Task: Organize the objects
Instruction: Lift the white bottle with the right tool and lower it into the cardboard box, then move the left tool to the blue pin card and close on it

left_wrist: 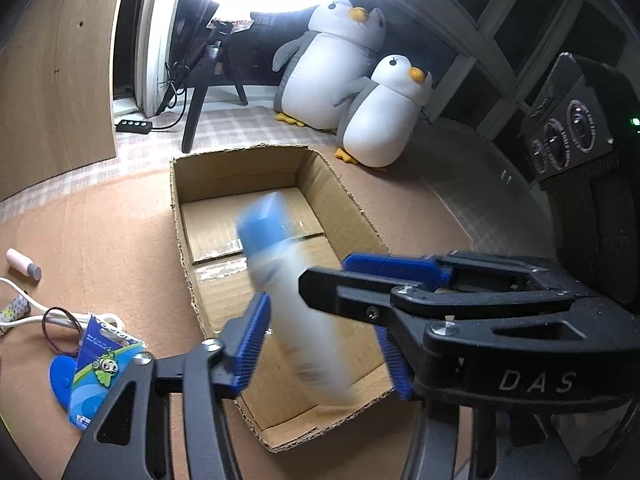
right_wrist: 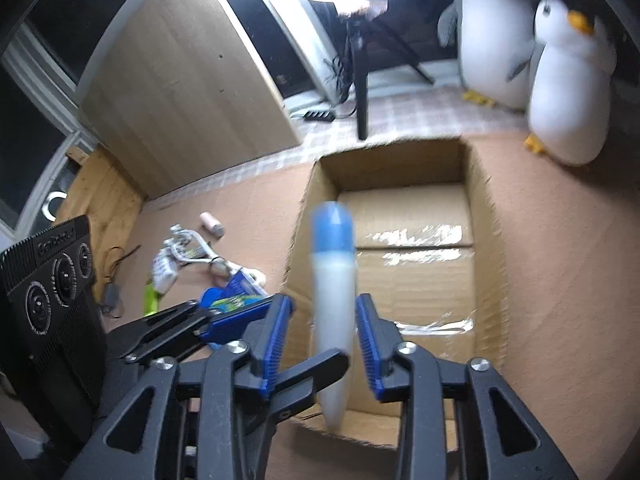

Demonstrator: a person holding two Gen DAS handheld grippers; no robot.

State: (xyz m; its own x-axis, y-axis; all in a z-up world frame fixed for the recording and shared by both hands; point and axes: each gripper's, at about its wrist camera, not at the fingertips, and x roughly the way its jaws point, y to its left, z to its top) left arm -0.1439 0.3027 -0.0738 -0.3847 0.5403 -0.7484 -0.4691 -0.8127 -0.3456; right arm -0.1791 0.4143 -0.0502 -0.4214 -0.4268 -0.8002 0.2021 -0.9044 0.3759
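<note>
The white tube with a blue cap (right_wrist: 333, 280) stood blurred between the spread fingers of the right gripper (right_wrist: 320, 344), touching neither pad clearly, its lower end over the near edge of the open cardboard box (right_wrist: 490, 248). The left gripper (left_wrist: 320, 344) was also open around the same tube (left_wrist: 288, 292), above the box (left_wrist: 356, 208). A blue packet (left_wrist: 98, 368) lay by the desk's left edge. Two plush penguins (left_wrist: 360, 92) sat beyond the box.
</note>
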